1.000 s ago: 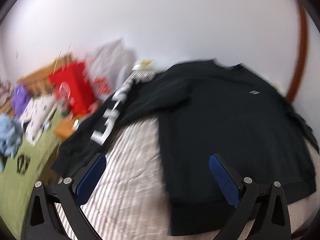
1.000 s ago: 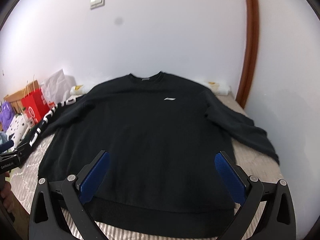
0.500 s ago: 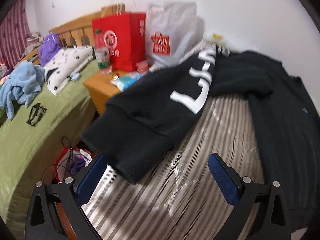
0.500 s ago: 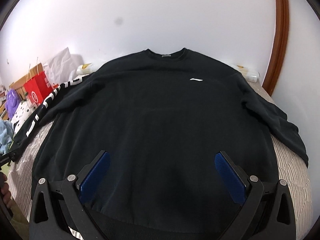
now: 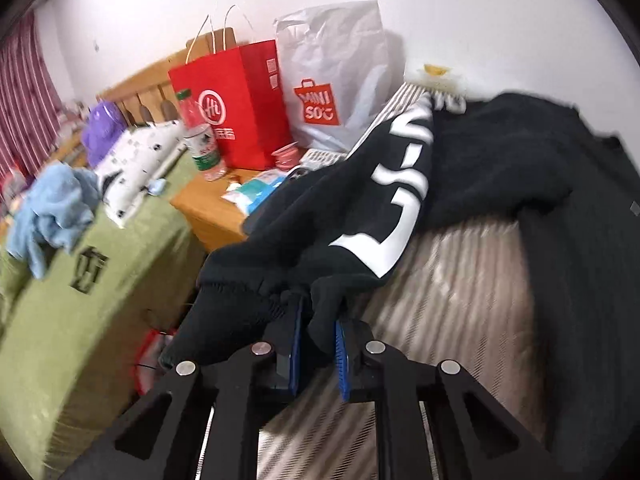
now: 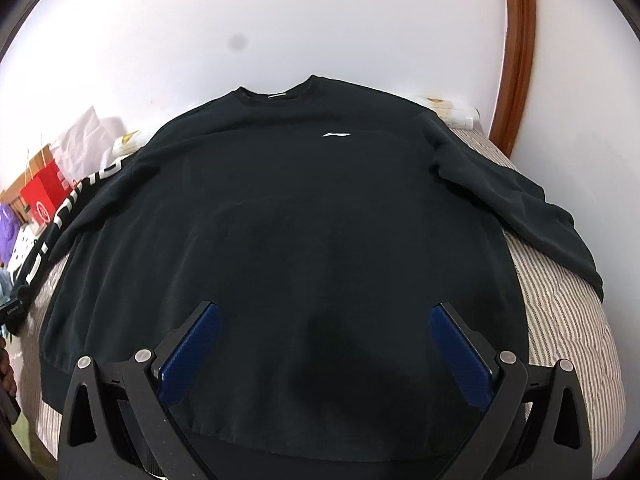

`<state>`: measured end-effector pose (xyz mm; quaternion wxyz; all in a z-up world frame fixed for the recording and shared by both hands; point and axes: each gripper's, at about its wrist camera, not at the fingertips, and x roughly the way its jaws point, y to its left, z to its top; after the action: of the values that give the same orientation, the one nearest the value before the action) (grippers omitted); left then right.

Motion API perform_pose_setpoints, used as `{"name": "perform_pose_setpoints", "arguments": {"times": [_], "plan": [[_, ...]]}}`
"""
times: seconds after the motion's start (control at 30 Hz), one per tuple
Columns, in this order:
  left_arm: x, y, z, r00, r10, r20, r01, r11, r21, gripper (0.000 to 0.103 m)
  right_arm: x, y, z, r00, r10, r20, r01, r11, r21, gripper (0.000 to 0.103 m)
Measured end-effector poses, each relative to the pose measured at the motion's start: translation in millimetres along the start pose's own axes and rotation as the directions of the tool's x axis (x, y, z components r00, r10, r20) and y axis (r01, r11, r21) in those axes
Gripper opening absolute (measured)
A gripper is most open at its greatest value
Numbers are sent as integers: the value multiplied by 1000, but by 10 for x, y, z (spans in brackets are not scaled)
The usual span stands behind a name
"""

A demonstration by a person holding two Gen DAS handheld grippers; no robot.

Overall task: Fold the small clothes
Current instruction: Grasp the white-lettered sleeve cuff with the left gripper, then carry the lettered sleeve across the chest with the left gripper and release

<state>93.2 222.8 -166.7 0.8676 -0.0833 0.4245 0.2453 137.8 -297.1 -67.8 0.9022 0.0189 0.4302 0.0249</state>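
A black sweatshirt (image 6: 320, 220) lies flat, front up, on a striped mattress (image 6: 560, 320), collar toward the wall. Its left sleeve (image 5: 360, 208), with big white letters, hangs off the mattress's left edge. My left gripper (image 5: 318, 312) is shut on that sleeve near the cuff, with a fold of black cloth pinched between the blue pads (image 5: 297, 344). My right gripper (image 6: 324, 308) hovers open over the lower body of the sweatshirt, with nothing between its fingers. The right sleeve (image 6: 520, 208) lies out toward the mattress's right edge.
Left of the mattress stands a wooden nightstand (image 5: 208, 208) with a red paper bag (image 5: 236, 108), a white shopping bag (image 5: 336, 80) and a bottle (image 5: 200, 140). Beyond it is a green-covered bed (image 5: 80, 300) with loose clothes. A brown door frame (image 6: 520, 60) is at right.
My left gripper swung left to the lettered sleeve's end and shut on it; it was open before. The right gripper sank closer over the sweatshirt, still open.
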Motion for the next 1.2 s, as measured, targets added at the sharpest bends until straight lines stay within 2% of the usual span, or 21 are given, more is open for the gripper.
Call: {"name": "perform_pose_setpoints", "arguments": {"times": [0.13,0.2,0.3,0.47,0.63,0.73,0.87,1.0,1.13,1.2], "plan": [[-201,-124,228,994,-75,75,76,997,-7,12,-24,-51,120,1000,-3,16,3,1000,-13,103],[-370,-268,363,981,-143,132,144,990,3,12,-28,-89,185,1000,-1,24,2,1000,-13,103],[-591,-611,541,958,-197,207,186,980,70,12,-28,-165,244,999,-1,36,1,1000,-10,103],[-757,-1282,824,921,-329,209,305,942,139,12,-23,-346,301,999,-5,40,4,1000,11,103],[-879,-2001,1011,893,-389,227,342,913,222,12,-100,-600,324,998,-26,49,24,999,40,103],[-963,-2423,1047,867,-446,221,385,882,270,12,-154,-786,306,998,-46,51,43,998,56,103],[-1067,-3021,913,836,-515,191,431,830,354,12,-150,-1001,267,996,-85,42,82,995,59,103],[-1014,-3503,732,822,-554,130,465,785,409,12,-148,-1236,192,993,-114,28,111,990,84,103],[-884,-3874,545,823,-564,60,492,762,421,12,-133,-1400,119,992,-129,15,126,986,113,103],[-804,-3998,476,818,-575,17,518,748,414,12,-114,-1471,92,991,-132,5,130,983,130,103]]}}
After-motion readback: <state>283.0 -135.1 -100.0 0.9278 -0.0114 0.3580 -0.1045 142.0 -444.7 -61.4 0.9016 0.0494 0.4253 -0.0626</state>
